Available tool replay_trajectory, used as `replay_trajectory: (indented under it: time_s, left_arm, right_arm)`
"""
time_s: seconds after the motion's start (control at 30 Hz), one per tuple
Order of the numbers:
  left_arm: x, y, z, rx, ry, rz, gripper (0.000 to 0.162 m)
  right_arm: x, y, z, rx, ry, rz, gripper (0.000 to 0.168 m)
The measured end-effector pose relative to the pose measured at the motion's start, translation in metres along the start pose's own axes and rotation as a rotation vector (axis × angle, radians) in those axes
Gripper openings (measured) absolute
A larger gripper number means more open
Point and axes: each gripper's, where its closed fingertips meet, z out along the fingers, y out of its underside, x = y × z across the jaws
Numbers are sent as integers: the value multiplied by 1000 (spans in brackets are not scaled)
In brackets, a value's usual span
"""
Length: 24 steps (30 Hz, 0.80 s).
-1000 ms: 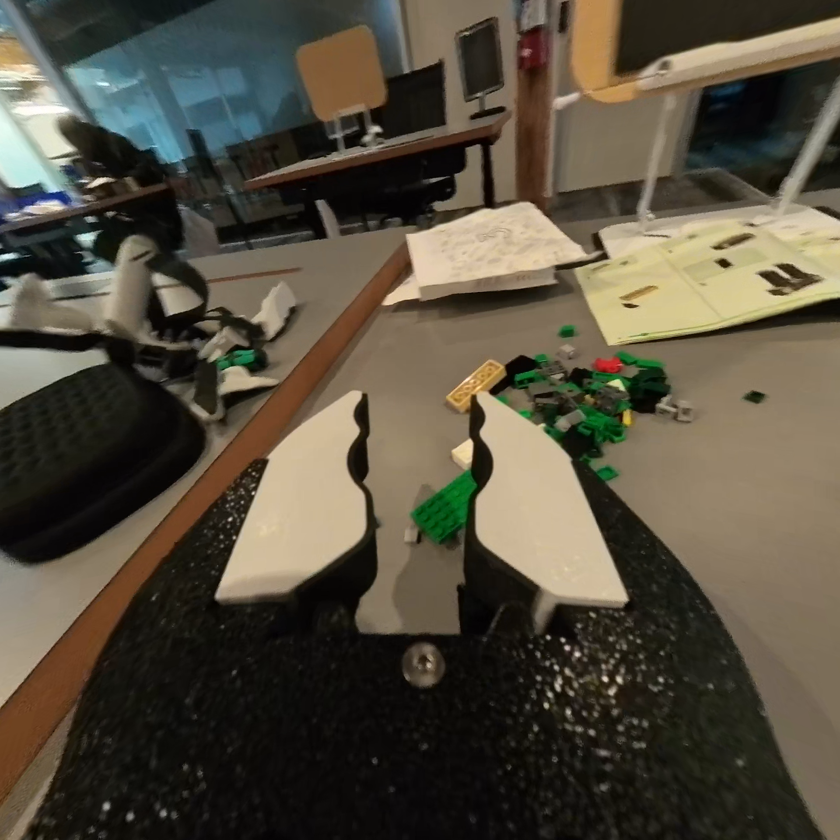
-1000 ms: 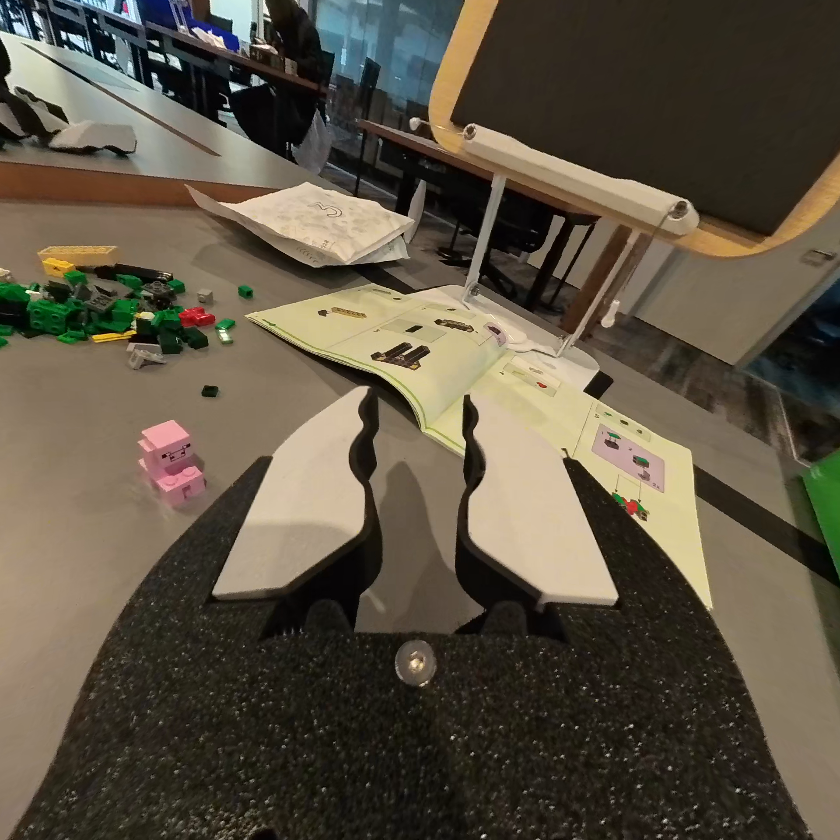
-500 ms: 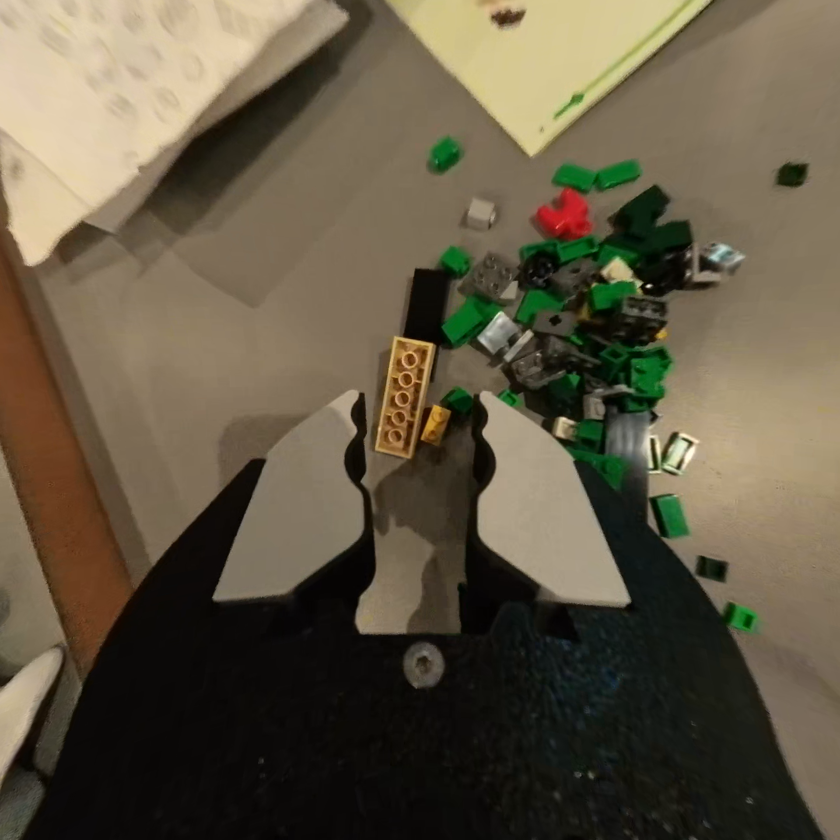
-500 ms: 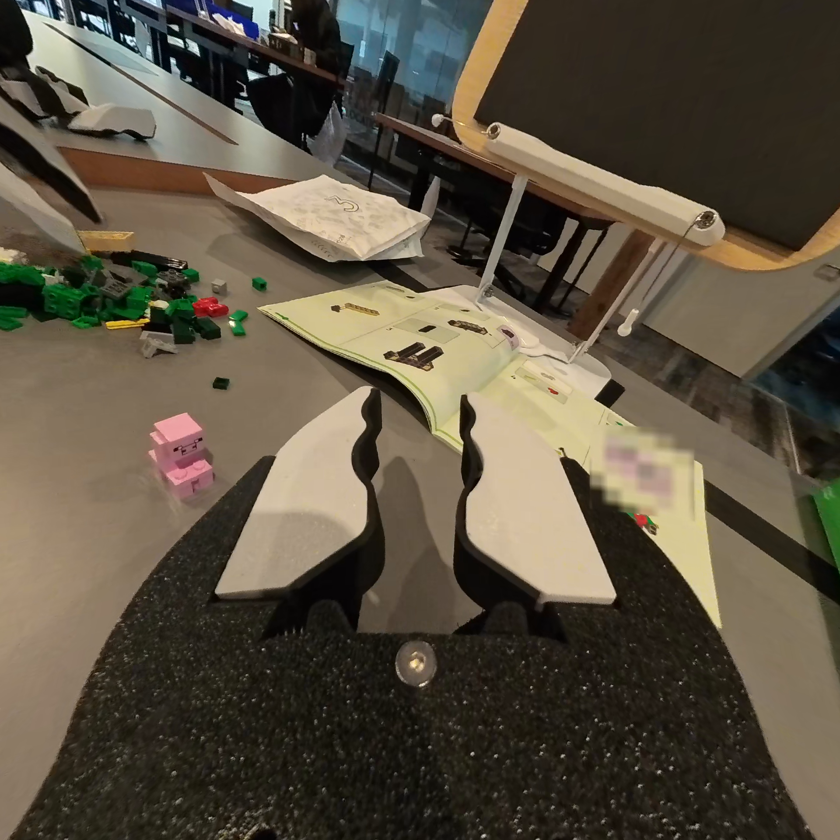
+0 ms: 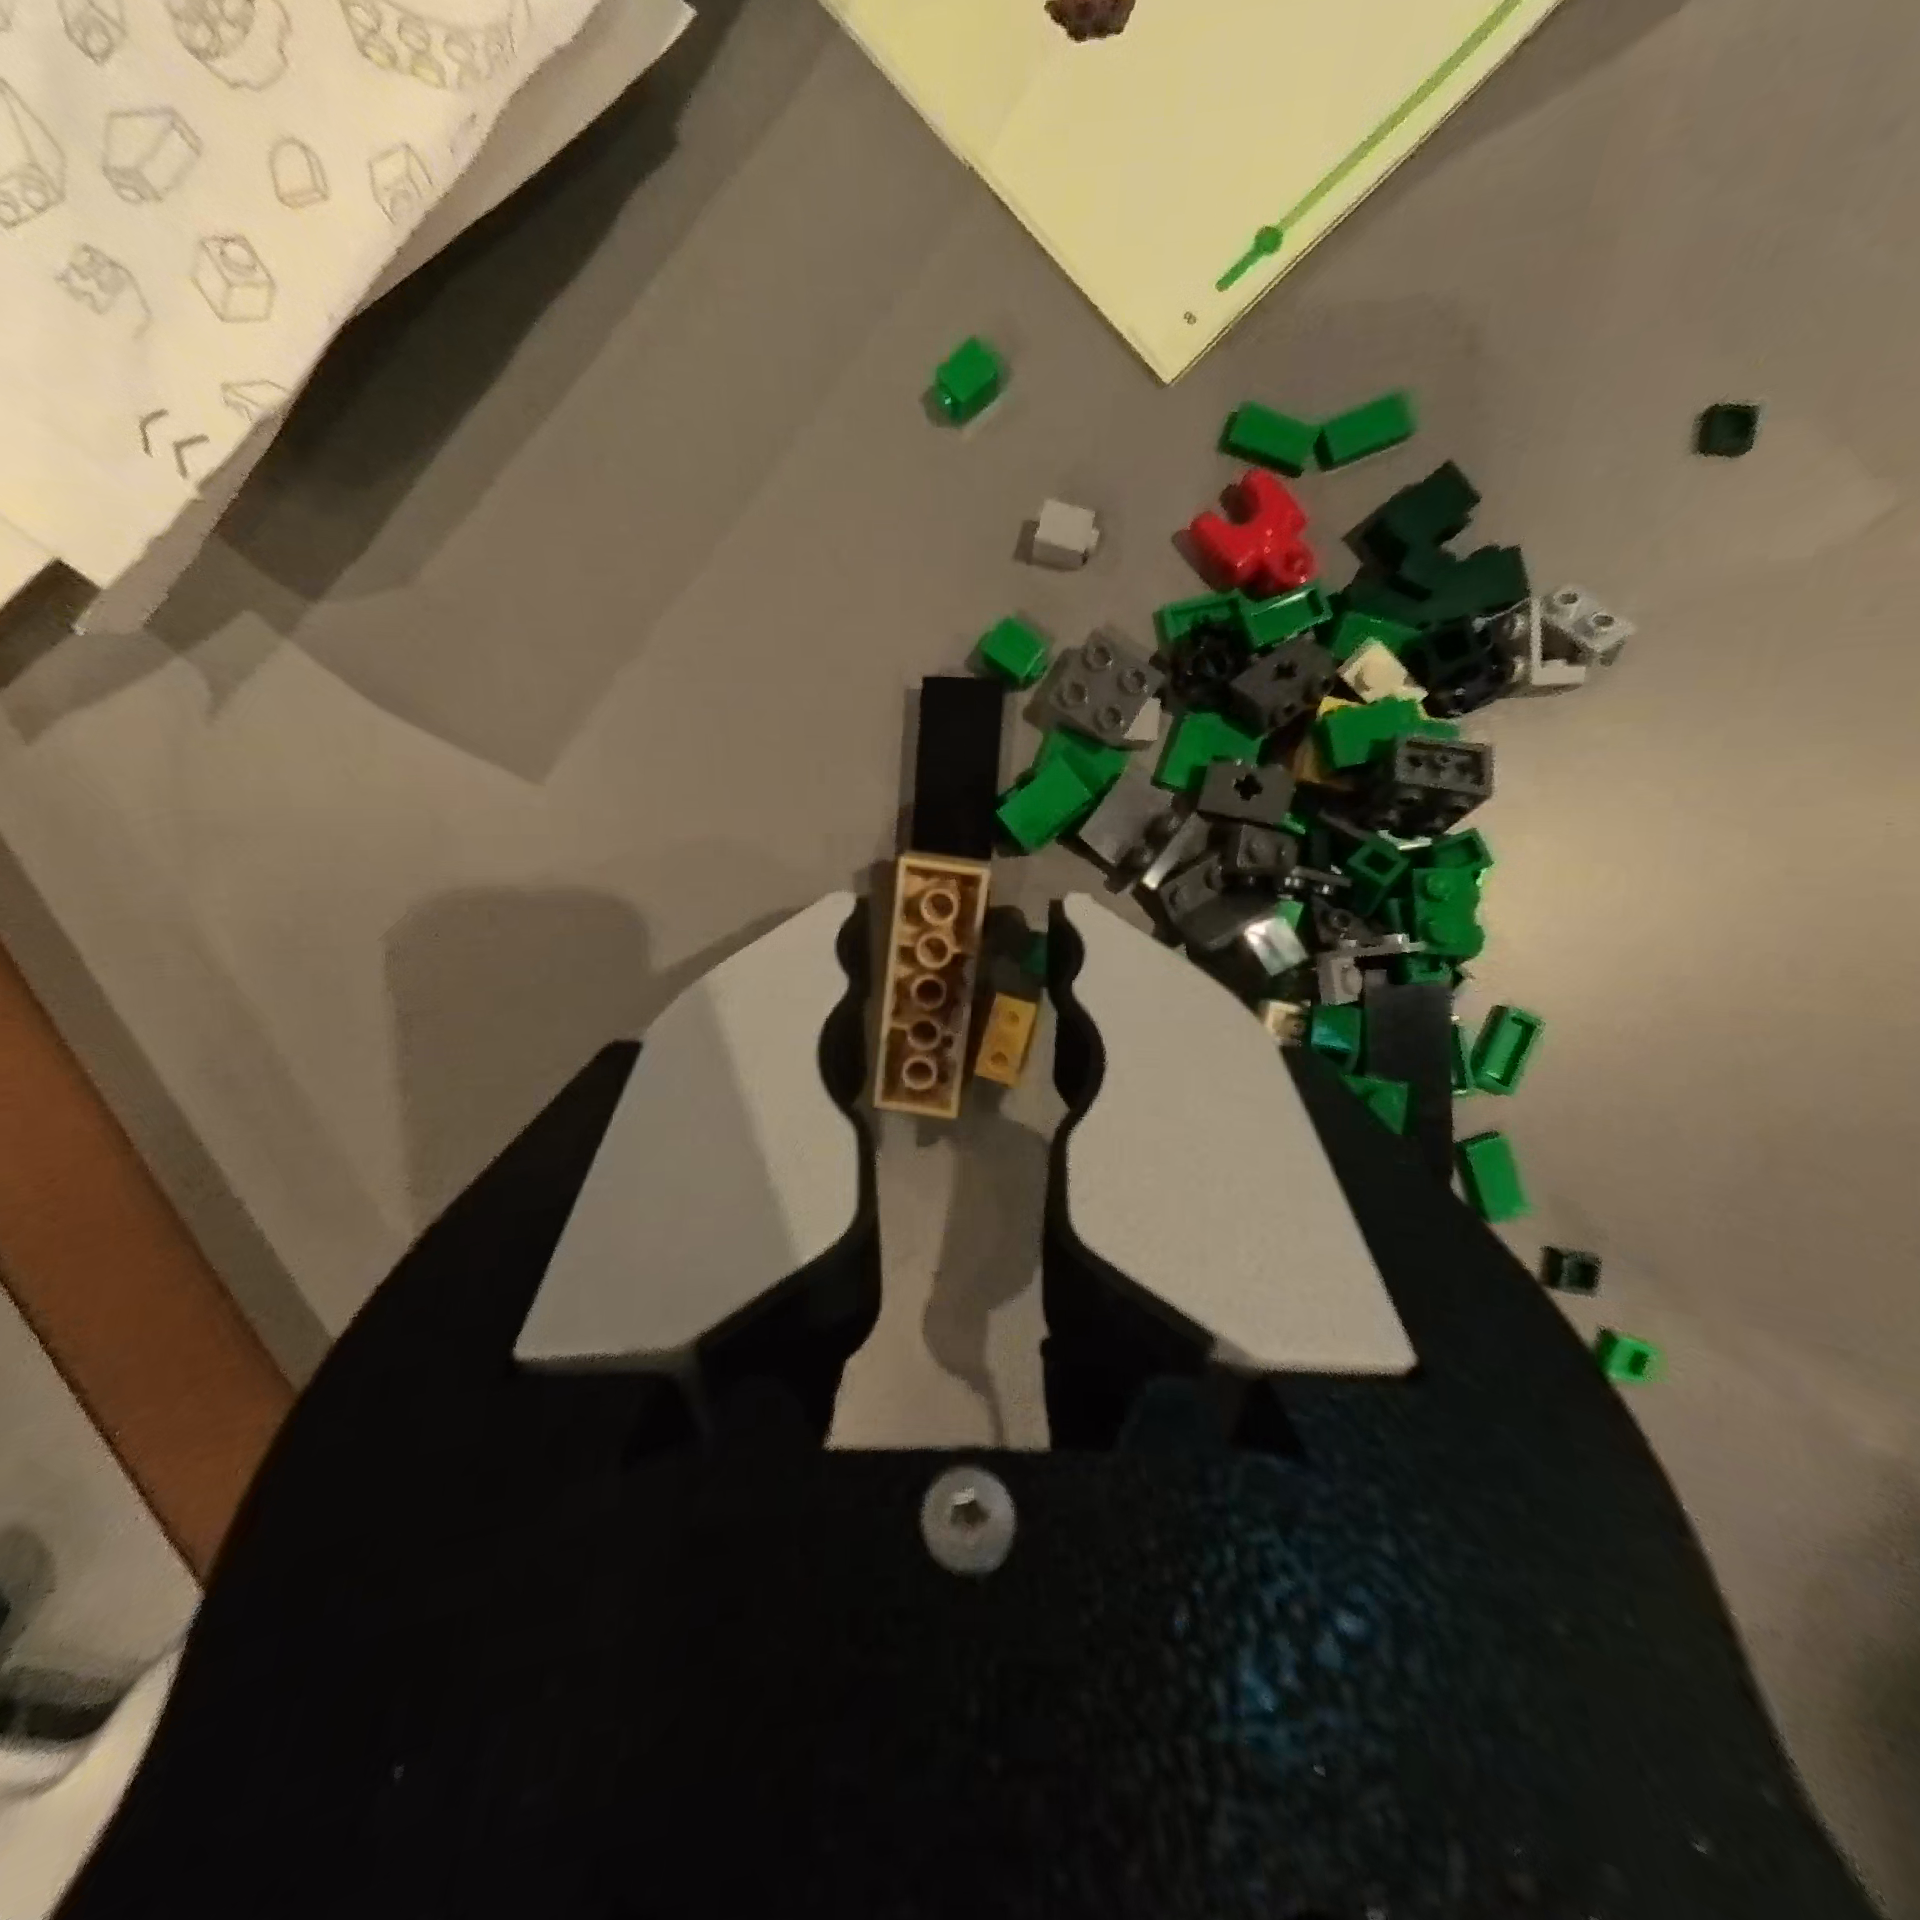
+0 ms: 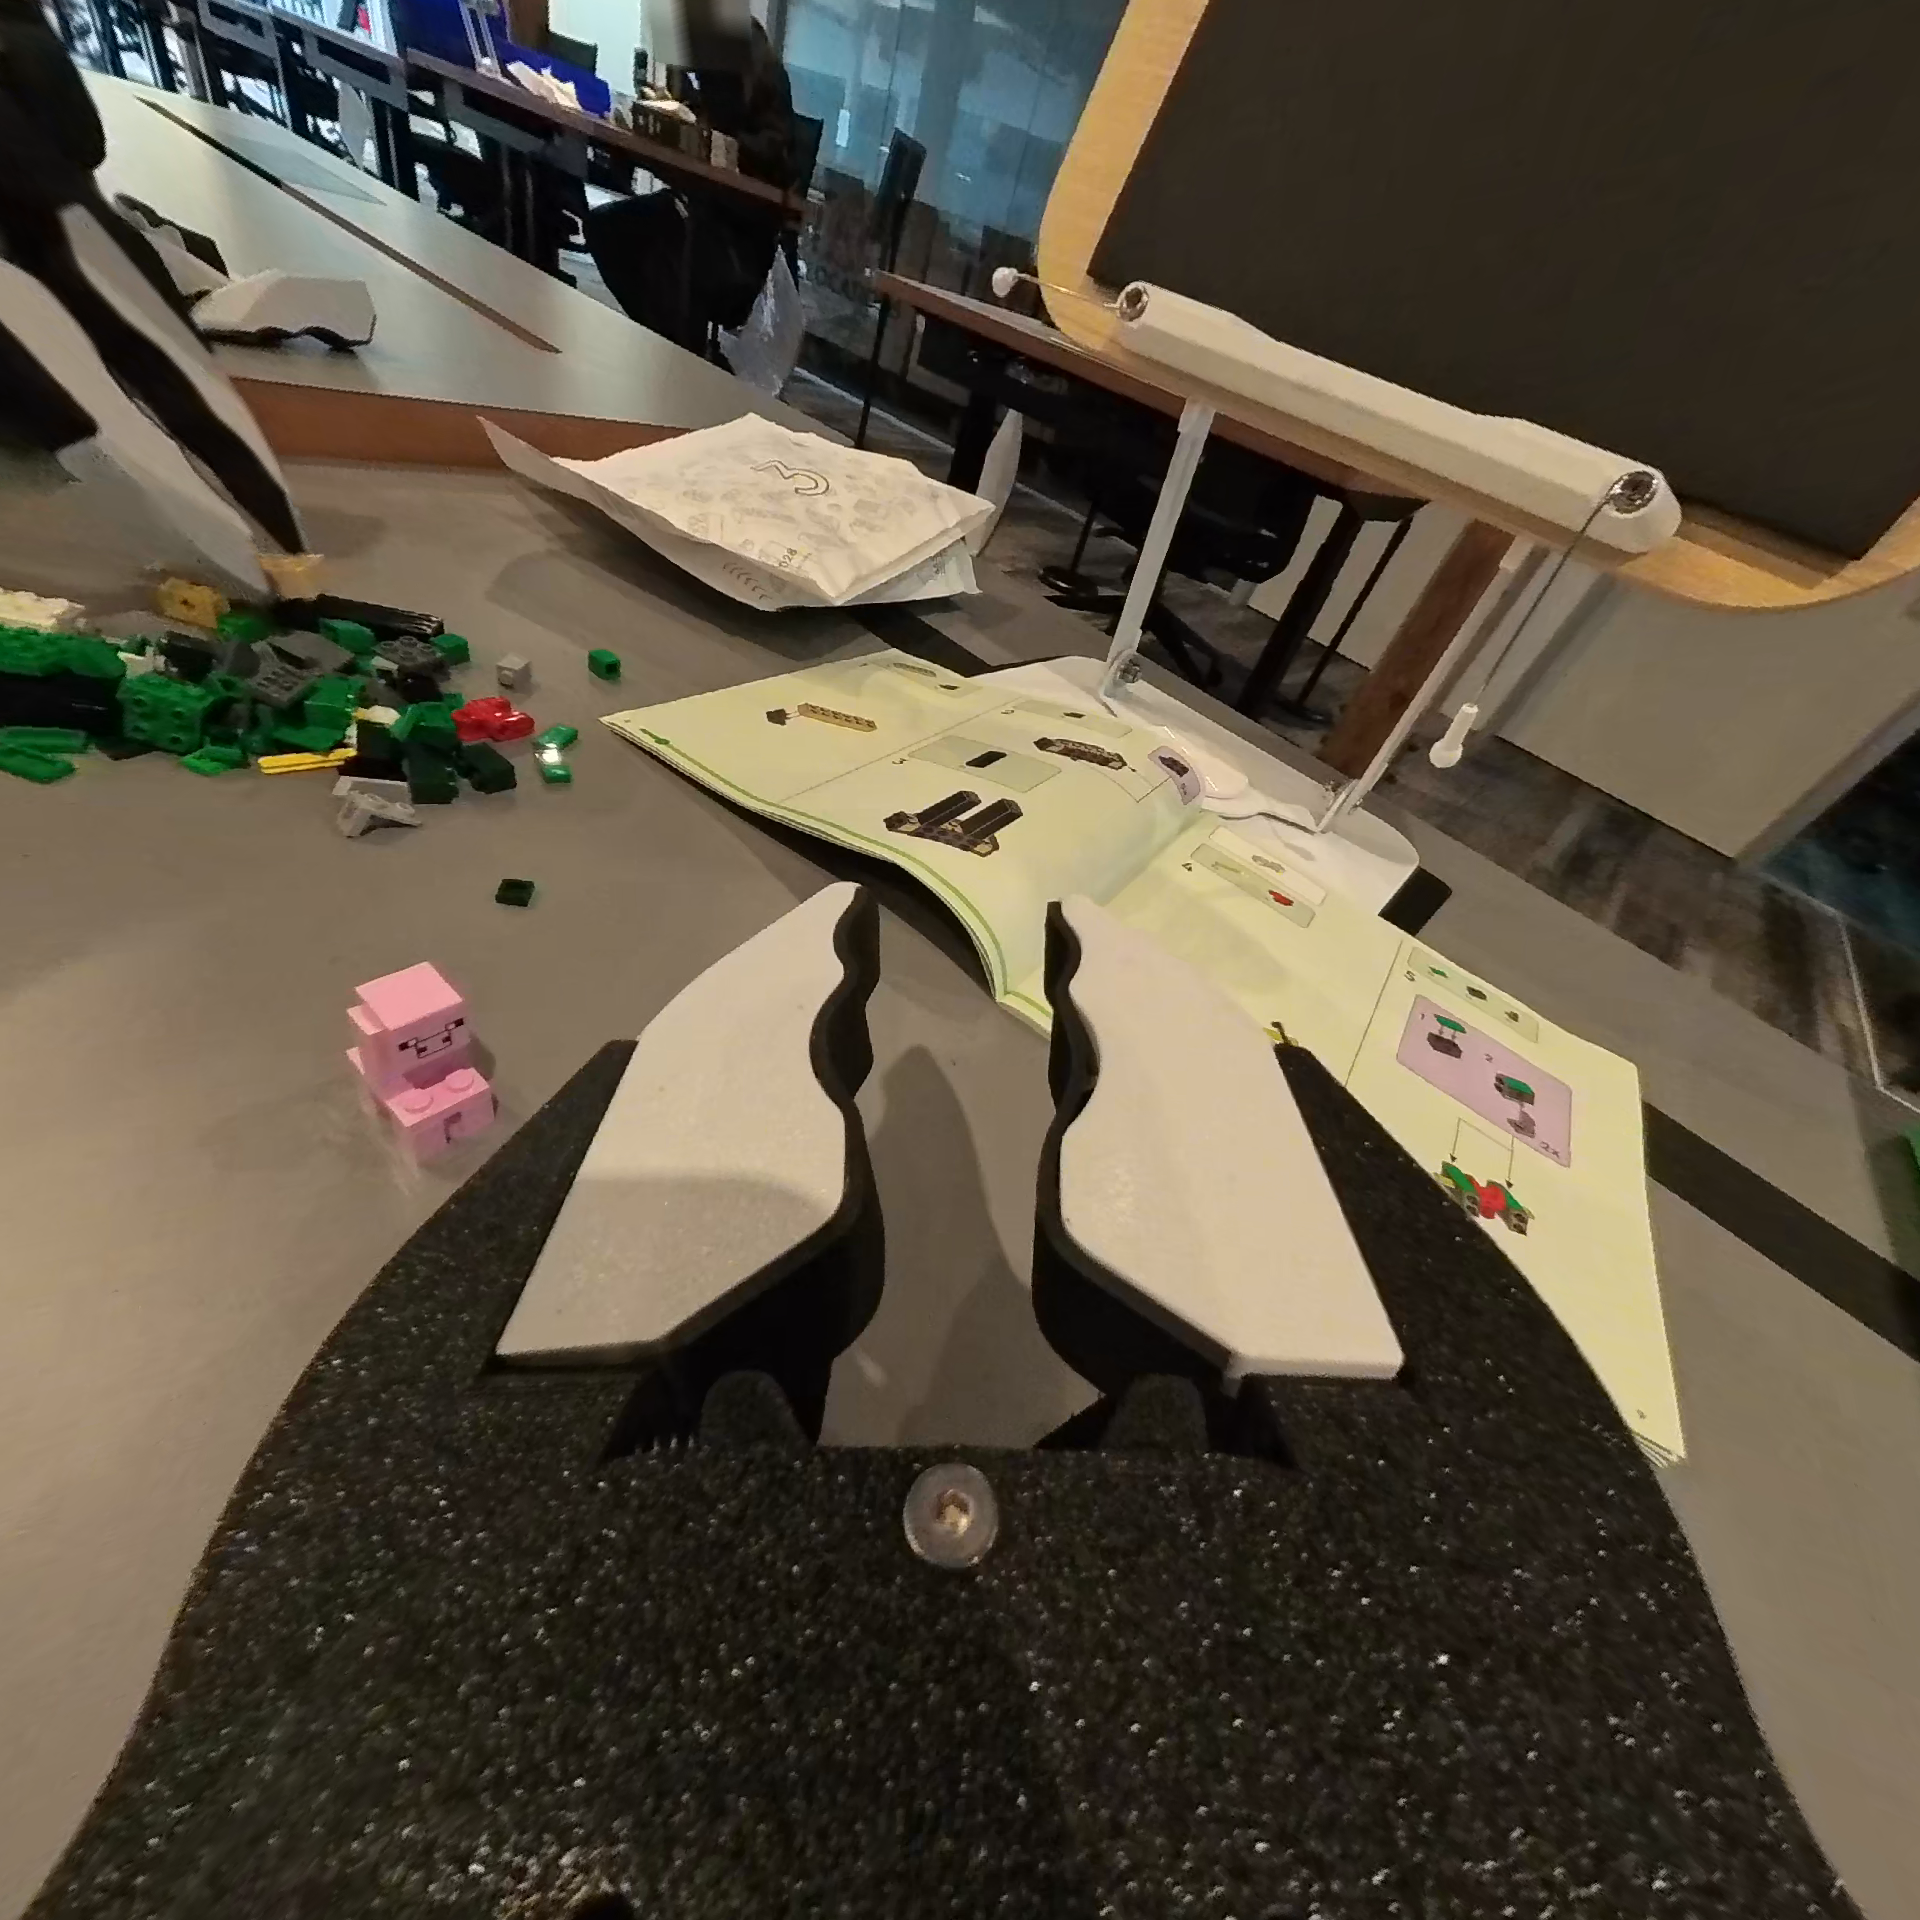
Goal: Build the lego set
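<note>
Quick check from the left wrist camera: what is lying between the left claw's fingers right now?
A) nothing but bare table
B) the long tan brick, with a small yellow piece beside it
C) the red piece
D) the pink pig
B: the long tan brick lies lengthwise in the gap of the open left claw, with the small yellow piece just to its right.

Each claw had the same build. The left claw carried two pale grey, flat-faced fingers with wavy black inner edges, set into a broad black body with a glittery, grainy surface and one silver hex screw at its centre. The right claw matched it: light grey fingers, black speckled housing, a round silver screw.
</note>
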Motion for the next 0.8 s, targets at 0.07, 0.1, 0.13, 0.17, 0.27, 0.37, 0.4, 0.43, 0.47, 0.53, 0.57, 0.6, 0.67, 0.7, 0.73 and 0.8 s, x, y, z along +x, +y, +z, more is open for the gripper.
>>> replay_trajectory:
  time_s: [0.07,0.1,0.13,0.17,0.27,0.37,0.4,0.43,0.47,0.53,0.57,0.6,0.67,0.7,0.73,0.8]
  left_arm:
    - [-2,1,2,-33,5,3,32]
    - [-4,3,4,-57,3,9,33]
    - [-5,4,6,-74,2,13,31]
    - [-4,5,6,-82,9,14,28]
    - [-5,9,6,-123,1,40,16]
    - [-7,1,-5,-72,-51,52,16]
    - [-5,-4,-10,-28,-60,52,16]
    - [-2,-10,-15,12,-65,52,16]
    - [3,-16,-20,49,-65,53,16]
    - [18,-30,-30,136,-45,57,16]
    - [28,-37,-35,177,-31,59,16]
    - [39,-45,-40,211,-21,65,16]
    - [66,-62,-47,264,4,86,16]
    - [83,-71,-49,286,25,102,16]
    - [103,-80,-50,306,46,122,16]
    - [142,-100,-48,345,76,172,16]
  right_arm:
    - [0,0,0,0,-1,1,30]
    - [0,0,0,0,-2,2,30]
    - [0,0,0,1,-4,3,29]
    - [0,0,0,1,-5,4,29]
    - [0,0,0,2,-9,8,28]
    - [-1,-1,0,5,-15,13,26]
    - [-1,-1,0,6,-16,15,26]
    - [-1,-1,0,7,-18,17,26]
    - [-1,-1,0,9,-19,19,26]
    - [0,-1,0,13,-19,23,26]
    - [0,-2,-1,17,-17,27,26]
    - [1,-2,-1,22,-16,33,25]
    - [4,-4,-3,35,-8,58,25]
    - [7,-4,-4,46,-2,76,25]
    - [10,-5,-5,57,5,95,25]
    - [21,-5,-11,66,36,118,25]
